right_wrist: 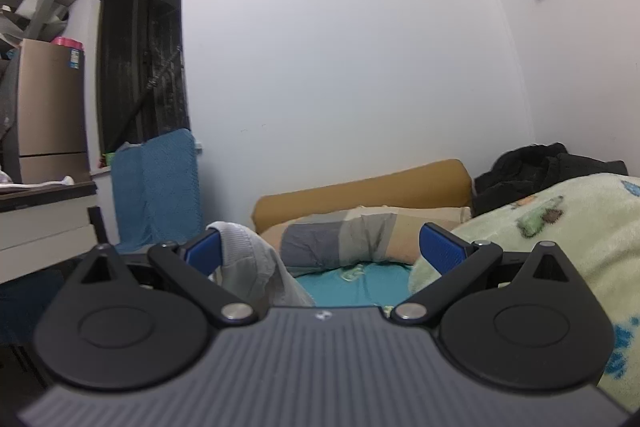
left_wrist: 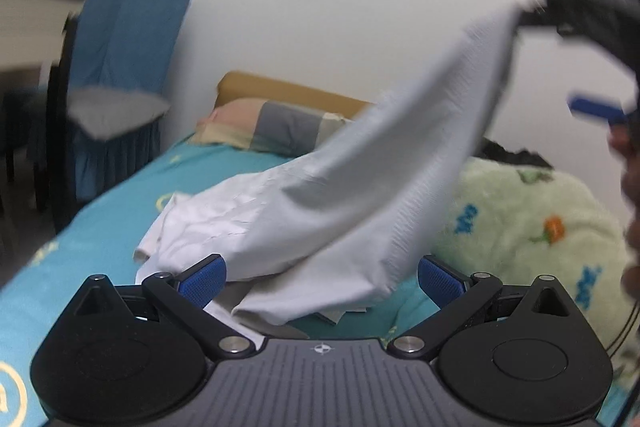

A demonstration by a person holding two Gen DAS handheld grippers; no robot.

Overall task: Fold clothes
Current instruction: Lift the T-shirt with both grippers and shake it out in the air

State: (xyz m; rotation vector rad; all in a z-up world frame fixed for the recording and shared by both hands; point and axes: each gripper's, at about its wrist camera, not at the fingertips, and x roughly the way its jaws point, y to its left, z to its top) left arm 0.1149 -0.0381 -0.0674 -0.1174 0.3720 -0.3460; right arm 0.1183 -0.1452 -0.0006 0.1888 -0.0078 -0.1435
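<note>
— From the left wrist view, what do you see?

— The left gripper (left_wrist: 322, 281) has its blue fingers (left_wrist: 204, 281) spread wide, with nothing pinched between them. The white garment (left_wrist: 320, 211) lies partly on the teal bed sheet (left_wrist: 80, 247), bunched up just beyond the fingers, and one long piece of it rises up to the far right, blurred, to where the right gripper (left_wrist: 560, 11) is, high up. The cloth's end meets that gripper, though I cannot tell from here how it is caught.

— Anything round about?

— A pale green fleece blanket (left_wrist: 532, 227) on the right, a patchwork pillow (left_wrist: 276, 127) at the far end against a mustard headboard cushion (left_wrist: 288, 91), and a chair with a blue cover (left_wrist: 132, 39) on the left.

— And the right wrist view?

— There the right gripper (right_wrist: 322, 253) has its fingers (right_wrist: 440, 253) well apart too. A ribbed end of the white garment (right_wrist: 248, 263) drapes against the left finger, inside the gap; the right finger touches nothing. So it hangs on one finger and is not clamped. Beyond are the pillow (right_wrist: 340, 239), the headboard cushion (right_wrist: 360, 191), the green blanket (right_wrist: 560, 247) on the right with dark clothing (right_wrist: 540, 167) behind it, and a bench (right_wrist: 44, 215) at far left.
</note>
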